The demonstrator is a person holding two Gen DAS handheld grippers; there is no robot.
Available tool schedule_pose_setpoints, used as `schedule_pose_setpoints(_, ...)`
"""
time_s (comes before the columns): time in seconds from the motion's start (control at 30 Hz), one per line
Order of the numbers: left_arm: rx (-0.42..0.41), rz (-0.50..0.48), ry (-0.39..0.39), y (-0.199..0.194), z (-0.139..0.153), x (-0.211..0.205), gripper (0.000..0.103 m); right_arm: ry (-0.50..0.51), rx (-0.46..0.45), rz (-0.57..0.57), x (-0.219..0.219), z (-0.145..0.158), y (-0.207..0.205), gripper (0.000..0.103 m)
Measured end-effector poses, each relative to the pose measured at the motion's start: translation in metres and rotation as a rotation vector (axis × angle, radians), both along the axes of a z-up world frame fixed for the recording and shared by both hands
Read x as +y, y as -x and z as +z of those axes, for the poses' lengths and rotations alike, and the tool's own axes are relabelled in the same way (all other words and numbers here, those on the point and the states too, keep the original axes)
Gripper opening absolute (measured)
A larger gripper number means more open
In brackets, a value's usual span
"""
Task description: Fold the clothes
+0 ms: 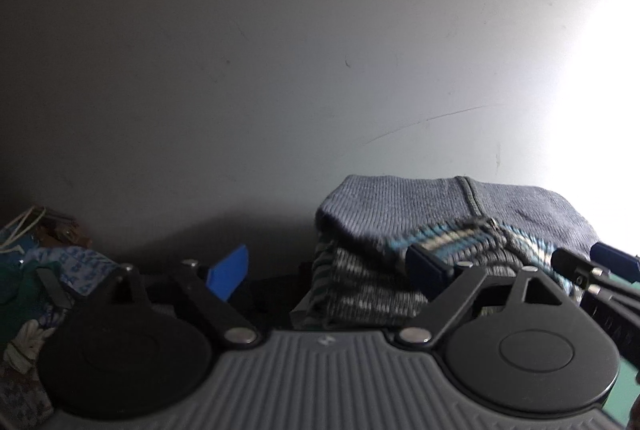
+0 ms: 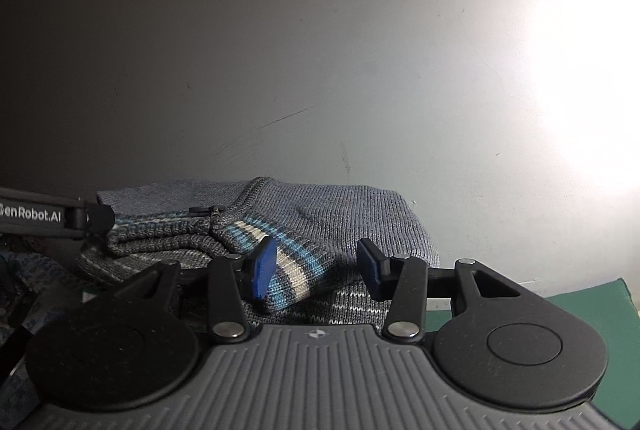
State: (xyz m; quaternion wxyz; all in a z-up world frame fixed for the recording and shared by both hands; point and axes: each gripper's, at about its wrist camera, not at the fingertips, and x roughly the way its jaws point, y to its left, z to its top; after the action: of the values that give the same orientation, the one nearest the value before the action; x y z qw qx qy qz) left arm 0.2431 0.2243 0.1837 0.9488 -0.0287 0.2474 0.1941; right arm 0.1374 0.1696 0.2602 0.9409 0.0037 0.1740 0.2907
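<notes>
Grey-blue knit, the folded sweater [image 2: 320,222] lies against the wall [image 2: 280,50]. I hold my right gripper [image 2: 316,270] over it and my left gripper [image 1: 328,270] beside it, jaws spread on both.

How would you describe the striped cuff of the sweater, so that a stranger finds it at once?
Start from the pale grey wall; below it lies the folded grey-blue knitted sweater. On its front, between the open right gripper fingers, lies the ribbed sleeve cuff. Only this cuff carries bright blue and cream stripes; the knit around it is plain or speckled grey.
</notes>
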Motion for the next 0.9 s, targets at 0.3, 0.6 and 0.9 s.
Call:
schedule_pose_setpoints(0.3, 0.038, -0.015, 0.011, 0.041, -0.017, -0.022, 0.089, 0.016, 0.033, -0.024, -0.11, -0.011, 0.145, 0.057)
schedule_pose_setpoints(0.6, 0.077, -0.031, 0.046, 0.097, -0.047, -0.037, 0.099, 0.045, 0.114, -0.052, -0.188, 0.011, 0.156, 0.068)
schedule_pose_setpoints(0.9, 0.113, -0.021, 0.042, 0.129, -0.065, -0.048, 0.099, 0.058, 0.153, -0.061, -0.227, -0.071, 0.144, 0.072)
